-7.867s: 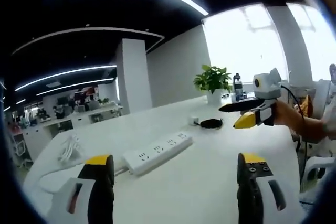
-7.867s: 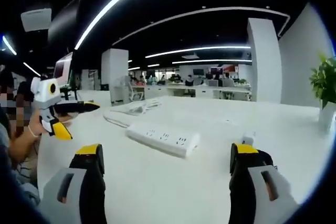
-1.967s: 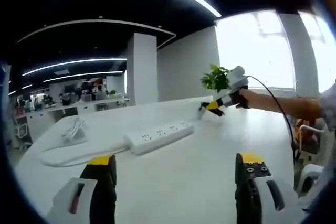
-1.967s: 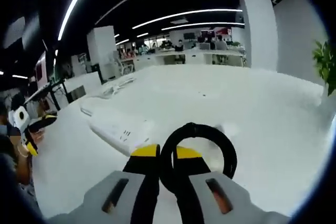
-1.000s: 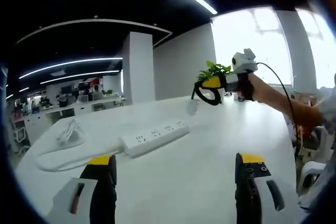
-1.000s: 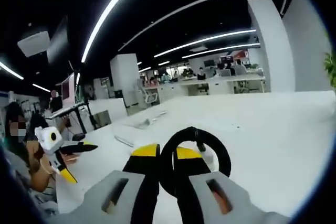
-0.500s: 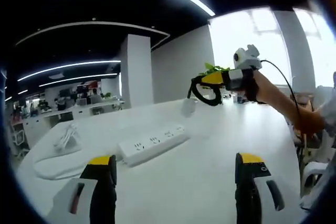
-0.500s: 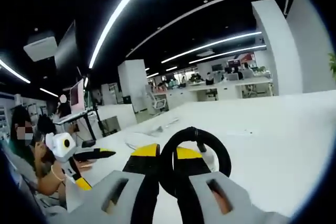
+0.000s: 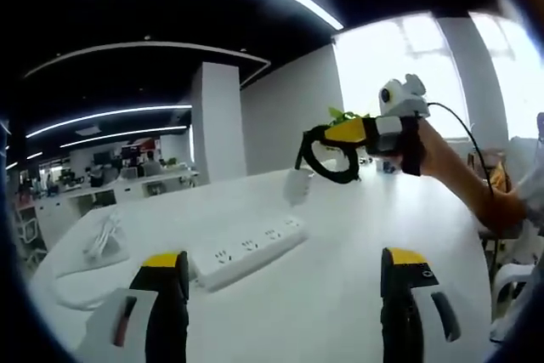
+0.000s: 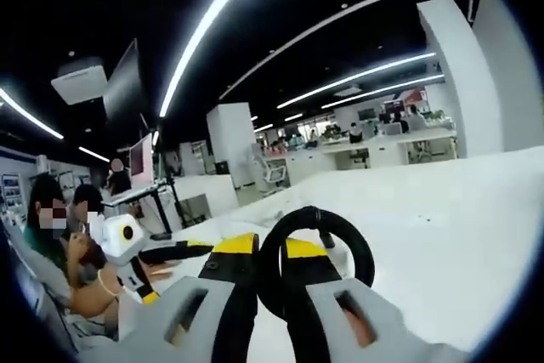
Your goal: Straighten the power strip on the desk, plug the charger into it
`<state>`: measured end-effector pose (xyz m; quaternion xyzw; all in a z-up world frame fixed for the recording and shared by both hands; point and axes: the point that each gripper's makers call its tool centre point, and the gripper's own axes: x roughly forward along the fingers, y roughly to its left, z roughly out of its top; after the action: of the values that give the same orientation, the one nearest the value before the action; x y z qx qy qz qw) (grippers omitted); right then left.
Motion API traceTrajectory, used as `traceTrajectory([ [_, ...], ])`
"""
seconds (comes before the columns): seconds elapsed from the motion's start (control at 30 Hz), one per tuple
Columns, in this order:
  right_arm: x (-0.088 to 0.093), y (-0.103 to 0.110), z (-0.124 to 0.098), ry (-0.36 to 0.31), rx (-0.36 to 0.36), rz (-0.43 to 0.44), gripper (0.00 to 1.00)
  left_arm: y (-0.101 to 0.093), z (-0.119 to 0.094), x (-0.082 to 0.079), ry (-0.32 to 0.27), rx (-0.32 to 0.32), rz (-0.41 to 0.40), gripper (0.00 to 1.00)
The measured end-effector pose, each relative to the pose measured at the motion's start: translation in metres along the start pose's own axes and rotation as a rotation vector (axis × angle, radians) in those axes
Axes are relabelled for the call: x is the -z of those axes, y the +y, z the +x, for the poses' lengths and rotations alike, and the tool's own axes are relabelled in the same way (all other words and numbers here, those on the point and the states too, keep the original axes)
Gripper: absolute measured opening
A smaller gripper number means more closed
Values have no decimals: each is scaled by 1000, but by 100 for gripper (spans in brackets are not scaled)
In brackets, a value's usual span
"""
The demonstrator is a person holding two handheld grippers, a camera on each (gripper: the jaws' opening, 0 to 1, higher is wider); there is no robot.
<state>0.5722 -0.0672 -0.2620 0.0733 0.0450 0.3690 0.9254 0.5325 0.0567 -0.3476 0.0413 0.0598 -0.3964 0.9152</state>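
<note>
A white power strip [image 9: 246, 249] lies slanted on the white desk [image 9: 340, 295], its cord trailing left to a coiled bundle [image 9: 100, 241]. My left gripper [image 9: 286, 271] hovers low before the strip, jaws wide apart and empty. In the left gripper view, my right gripper [image 9: 344, 132] is held in the air above the strip's far end. It is shut on a black cable loop [image 9: 325, 157], and the white charger [image 9: 296, 186] dangles from the loop. In the right gripper view, the right gripper [image 10: 270, 249] pinches that cable loop [image 10: 363, 254], with the left gripper [image 10: 174, 253] at the left.
A person's arm [image 9: 463, 178] reaches in from the right behind my right gripper. People [image 10: 64, 235] sit at the desk's left end. A potted plant [image 9: 340, 115] stands at the far edge. Bare desk surface lies to the right of the strip.
My right gripper picked up the charger's cable loop from the far side of the desk, lifted it and carried it left toward the strip. The left gripper stayed open and nearly still.
</note>
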Motion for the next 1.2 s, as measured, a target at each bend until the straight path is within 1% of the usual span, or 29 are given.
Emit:
traceTrajectory([
  [0.37, -1, 0, 2, -20, -21, 20, 7, 5, 13, -15, -31, 2, 16, 95],
  [0.5, -2, 1, 1, -20, -28, 19, 7, 7, 20, -20, -39, 2, 39, 95],
  [0.53, -3, 2, 0, -29, -34, 19, 7, 7, 22, -21, -41, 3, 44, 95],
  [0.57, -3, 2, 0, -30, -34, 19, 7, 12, 31, -30, -77, -11, 78, 96],
  [0.7, -2, 3, 0, -32, -36, 15, 8, 15, 40, -36, -97, -8, 92, 96],
  [0.9, -2, 0, -1, -36, -31, 12, 8, 17, 50, -46, -129, 1, 82, 96],
  [1.13, -1, 1, -2, -40, -29, 8, 8, 19, 60, -54, -143, 6, 86, 96],
  [1.2, -2, 2, -3, -48, -26, 7, 8, 18, 63, -60, -178, 21, 75, 97],
])
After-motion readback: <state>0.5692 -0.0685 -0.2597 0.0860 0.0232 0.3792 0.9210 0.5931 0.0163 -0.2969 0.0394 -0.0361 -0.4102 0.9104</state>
